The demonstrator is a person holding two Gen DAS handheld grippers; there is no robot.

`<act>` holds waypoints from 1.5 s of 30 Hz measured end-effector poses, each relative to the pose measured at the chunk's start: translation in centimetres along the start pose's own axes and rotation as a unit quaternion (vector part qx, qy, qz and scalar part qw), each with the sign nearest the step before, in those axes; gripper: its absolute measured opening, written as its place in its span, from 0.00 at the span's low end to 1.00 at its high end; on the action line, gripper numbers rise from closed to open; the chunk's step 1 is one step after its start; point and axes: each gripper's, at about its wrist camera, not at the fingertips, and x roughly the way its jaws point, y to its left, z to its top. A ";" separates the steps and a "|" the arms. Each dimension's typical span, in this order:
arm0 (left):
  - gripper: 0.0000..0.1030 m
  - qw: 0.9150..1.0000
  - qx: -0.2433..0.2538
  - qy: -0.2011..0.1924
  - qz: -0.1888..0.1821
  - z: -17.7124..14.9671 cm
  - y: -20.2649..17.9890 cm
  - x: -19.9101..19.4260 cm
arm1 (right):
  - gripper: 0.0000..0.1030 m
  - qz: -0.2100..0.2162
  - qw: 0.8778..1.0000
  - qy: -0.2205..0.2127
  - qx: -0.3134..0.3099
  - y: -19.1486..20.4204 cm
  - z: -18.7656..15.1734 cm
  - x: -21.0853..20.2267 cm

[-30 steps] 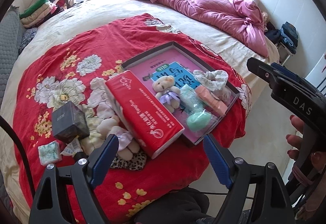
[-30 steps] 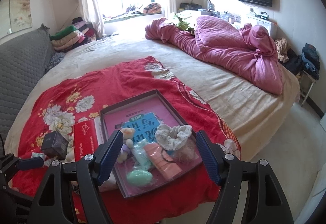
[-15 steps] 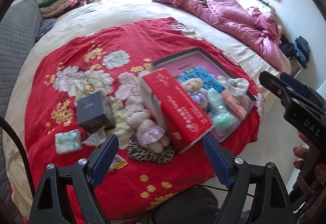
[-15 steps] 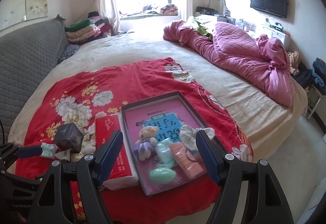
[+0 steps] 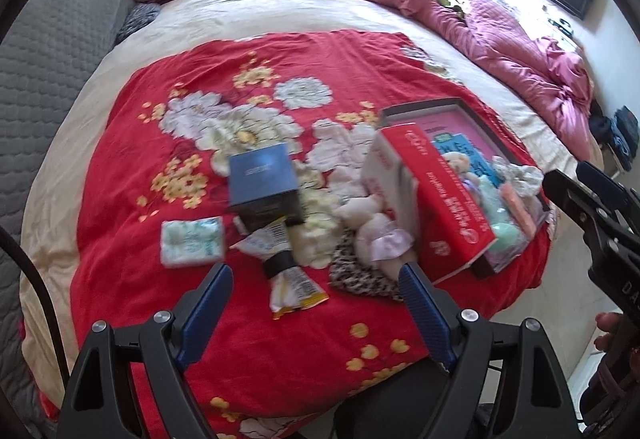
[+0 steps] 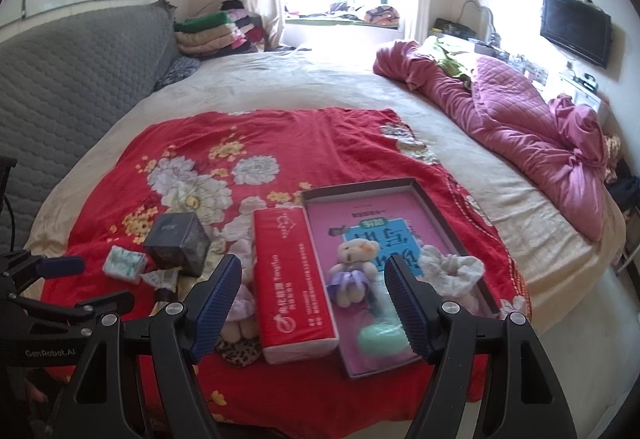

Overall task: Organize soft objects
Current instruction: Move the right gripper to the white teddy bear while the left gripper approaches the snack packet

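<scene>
Cloth point(image 6: 328, 143) spread on bed point(image 6: 304, 79), near edge. Tray point(image 6: 452, 207) on cloth, right side; in it bear point(image 6: 354, 259), scrunchie point(image 6: 452, 273) right of bear, egg-shaped thing point(image 6: 380, 337) at near end. Tissue pack point(image 6: 290, 279) just left of tray, along its side. Second bear point(image 5: 376, 235) left of pack, on patterned cloth piece point(image 5: 360, 279). Box point(image 5: 264, 187) further left; small tissue packet point(image 5: 192, 241) left of box; tube point(image 5: 280, 259) before box. Quilt point(image 6: 520, 119) heaped on bed, far right. Folded stack point(image 6: 216, 33) behind bed, by window.

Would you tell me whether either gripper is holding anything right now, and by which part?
Nothing is held: the left gripper and the right gripper both hang open above the red blanket.
</scene>
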 end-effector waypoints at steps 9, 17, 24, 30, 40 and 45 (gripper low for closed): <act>0.82 0.999 -0.032 0.010 0.000 -0.6 2.9 0.9 | 0.73 0.020 0.999 0.014 -0.041 3.6 -0.7 1.3; 0.82 0.999 -0.038 0.024 0.000 -1.1 3.8 2.3 | 0.73 0.023 0.997 0.027 -0.067 5.3 -1.6 2.7; 0.82 0.998 -0.043 0.040 -0.003 -1.3 4.2 4.0 | 0.73 0.026 0.995 0.043 -0.088 6.6 -2.5 4.3; 0.82 0.996 -0.065 0.059 -0.019 -1.7 5.4 6.2 | 0.73 0.030 0.993 0.059 -0.101 7.5 -3.1 5.8; 0.82 0.987 -0.125 0.088 -0.044 -3.0 8.4 10.3 | 0.73 0.040 0.985 0.098 -0.139 10.1 -4.2 9.6; 0.82 0.986 -0.129 0.097 -0.049 -2.6 8.4 11.8 | 0.73 0.040 0.979 0.112 -0.163 11.5 -4.9 11.3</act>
